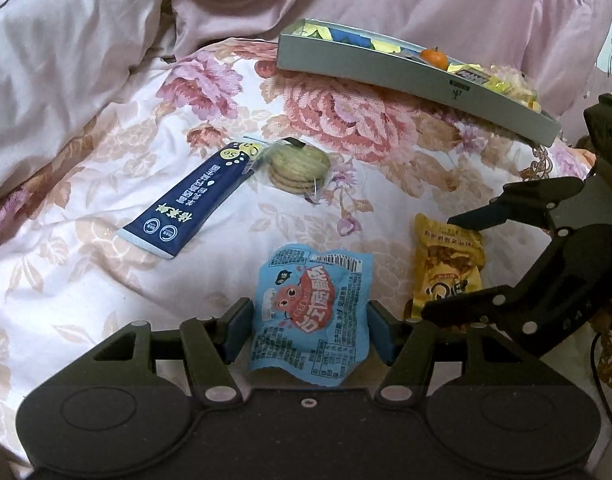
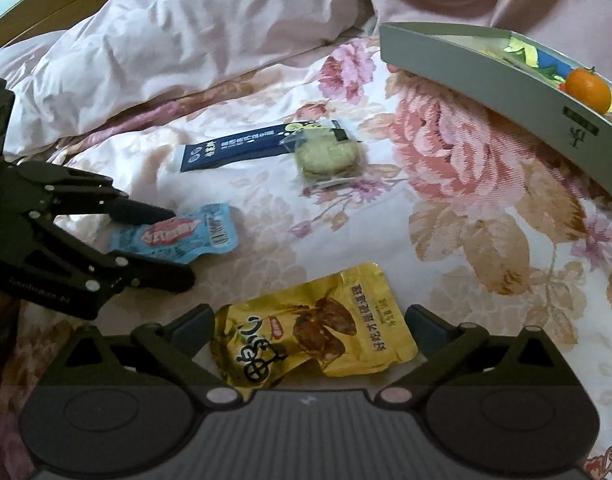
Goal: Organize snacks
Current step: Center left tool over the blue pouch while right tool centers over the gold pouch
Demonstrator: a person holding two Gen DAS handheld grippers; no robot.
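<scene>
Left gripper (image 1: 310, 330) fingers half open, straddling light-blue crinkled snack packet (image 1: 312, 312); pads at packet edges, grip unclear. Right gripper (image 2: 310, 330) fingers wide apart around yellow foil snack pouch (image 2: 318, 332), not pressing it. Only right view shows pouch's printed front in full. Beyond: dark-blue tube-shaped sachet (image 1: 187, 204), clear-wrapped round biscuits (image 1: 299, 168), grey shallow box (image 1: 406, 76) holding small orange (image 1: 434, 57). All on floral bedsheet (image 1: 346, 120); pink duvet (image 1: 85, 60) behind.

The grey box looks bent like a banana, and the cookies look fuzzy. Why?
Left wrist view: the fisheye lens bows the straight grey box near the picture's edge; the cookies look sharp there. Right wrist view: the box is bowed again, and the cookies are smeared by blur.
</scene>
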